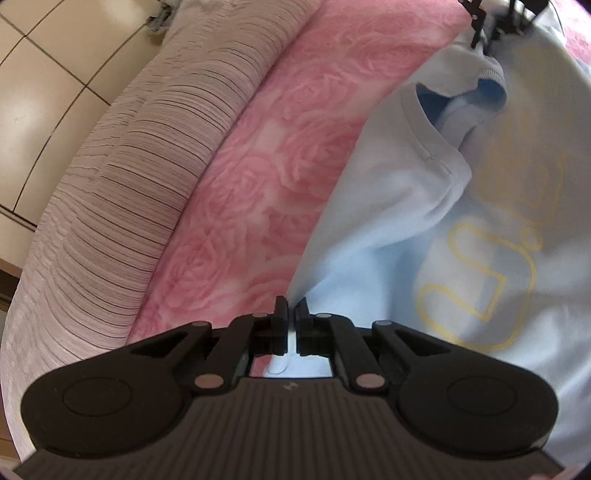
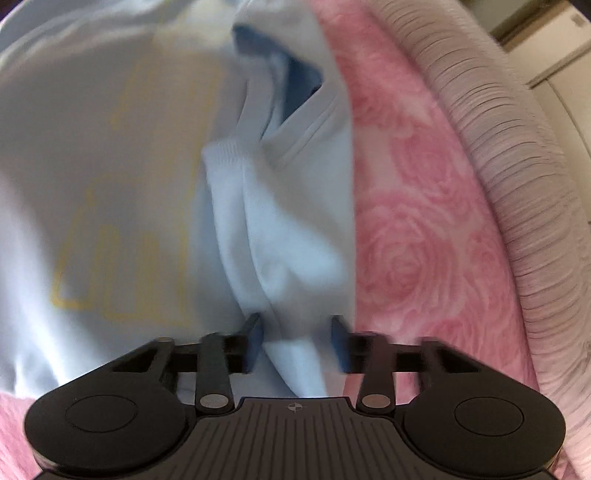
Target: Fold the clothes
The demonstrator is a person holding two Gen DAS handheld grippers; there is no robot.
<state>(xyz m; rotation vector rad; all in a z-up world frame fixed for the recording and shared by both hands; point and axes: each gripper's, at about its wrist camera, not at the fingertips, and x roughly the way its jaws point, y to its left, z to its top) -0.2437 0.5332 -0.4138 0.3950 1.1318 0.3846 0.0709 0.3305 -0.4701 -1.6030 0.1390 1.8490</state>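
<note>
A light blue shirt [image 1: 388,229] with a yellow outlined print [image 1: 480,280] lies on a pink rose-patterned blanket [image 1: 273,166]. My left gripper [image 1: 291,306] is shut on the shirt's left edge, with fabric pinched between its pads. The right wrist view is blurred. In it, my right gripper [image 2: 297,332] has a bunched fold of the shirt's sleeve [image 2: 288,236] filling the space between its pads and lifted toward the camera. In the left wrist view the right gripper [image 1: 487,33] is at the top, with the ribbed sleeve cuff [image 1: 493,72] hanging from it.
A grey striped cover [image 1: 122,192] borders the pink blanket on the left in the left wrist view, and on the right [image 2: 517,177] in the right wrist view. Beyond it lies a beige tiled floor [image 1: 44,74]. The pink blanket [image 2: 424,229] also shows beside the shirt.
</note>
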